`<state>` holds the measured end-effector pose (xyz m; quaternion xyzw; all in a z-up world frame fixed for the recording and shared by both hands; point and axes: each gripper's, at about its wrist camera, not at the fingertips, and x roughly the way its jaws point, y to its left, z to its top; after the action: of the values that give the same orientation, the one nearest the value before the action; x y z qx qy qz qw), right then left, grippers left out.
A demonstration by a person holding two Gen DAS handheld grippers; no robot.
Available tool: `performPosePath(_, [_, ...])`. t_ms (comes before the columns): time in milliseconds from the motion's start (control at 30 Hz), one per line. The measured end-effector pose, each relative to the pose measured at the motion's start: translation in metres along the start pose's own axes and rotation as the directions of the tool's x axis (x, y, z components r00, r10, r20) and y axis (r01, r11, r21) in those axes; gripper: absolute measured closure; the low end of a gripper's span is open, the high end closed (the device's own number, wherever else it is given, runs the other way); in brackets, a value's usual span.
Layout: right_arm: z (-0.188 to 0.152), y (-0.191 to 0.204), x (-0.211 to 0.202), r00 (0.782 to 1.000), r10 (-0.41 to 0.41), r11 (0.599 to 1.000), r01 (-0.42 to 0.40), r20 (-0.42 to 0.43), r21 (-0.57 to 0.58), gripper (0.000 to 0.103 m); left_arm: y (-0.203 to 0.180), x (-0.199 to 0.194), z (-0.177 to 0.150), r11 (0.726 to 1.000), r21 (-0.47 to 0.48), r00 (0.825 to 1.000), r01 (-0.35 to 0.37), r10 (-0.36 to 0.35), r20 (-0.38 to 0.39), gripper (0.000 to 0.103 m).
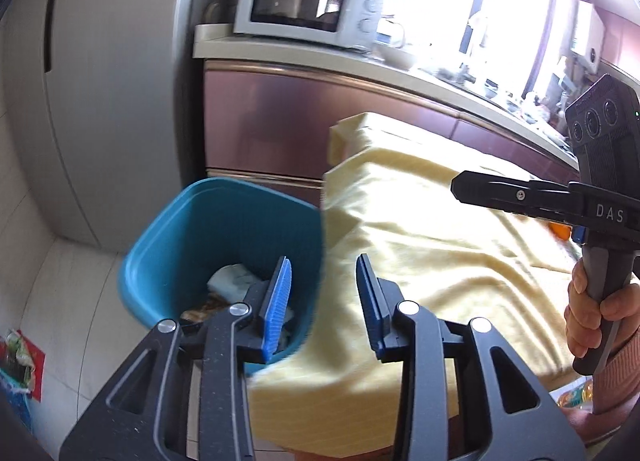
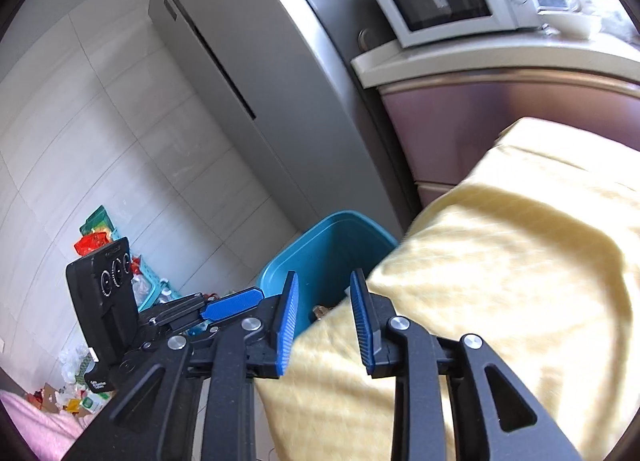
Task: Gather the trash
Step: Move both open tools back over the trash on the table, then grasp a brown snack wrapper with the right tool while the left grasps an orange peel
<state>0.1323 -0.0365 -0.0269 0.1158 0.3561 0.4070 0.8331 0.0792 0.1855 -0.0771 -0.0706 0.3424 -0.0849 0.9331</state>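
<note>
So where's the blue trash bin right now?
The blue trash bin stands on the floor against the yellow-clothed table's left edge, before the pink cabinet, lower centre in both wrist views.

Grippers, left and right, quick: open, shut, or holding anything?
Left gripper: open, nothing between the pads.
Right gripper: open, holding nothing.

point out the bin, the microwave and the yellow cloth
bin (image 1: pixel 224 221), left wrist view, inner back wall
microwave (image 1: pixel 298 5), left wrist view, door window
yellow cloth (image 2: pixel 500 261), right wrist view, middle of the top
</note>
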Motion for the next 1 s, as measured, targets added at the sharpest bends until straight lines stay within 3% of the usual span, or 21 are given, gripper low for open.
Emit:
performPosePath(267, [-0.02,-0.032,-0.074,0.988,-0.121,0.992,0.116,0.101,0.05,0.075,-0.061,0.012,0.01,0.99,0.087,0.994,0.111,-0.111,-0.012,0.067])
performPosePath(433, [-0.042,-0.061,-0.122,0.96,-0.235,0.968,0.217,0.151,0.126,0.075,-0.109,0.026,0.014,0.969,0.163,0.983,0.183,-0.18,-0.038,0.067])
performPosePath(767, [-0.083,-0.124,-0.21,0.858,-0.469,0.864,0.396,0.21,0.31,0.074,-0.205,0.074,0.034,0.913,0.289,0.957,0.289,-0.271,-0.101,0.063])
performPosePath(1000, [-0.11,-0.166,-0.259,0.772,-0.595,0.772,0.474,0.221,0.423,0.068,-0.262,0.115,0.049,0.88,0.369,0.954,0.299,-0.267,-0.136,0.058])
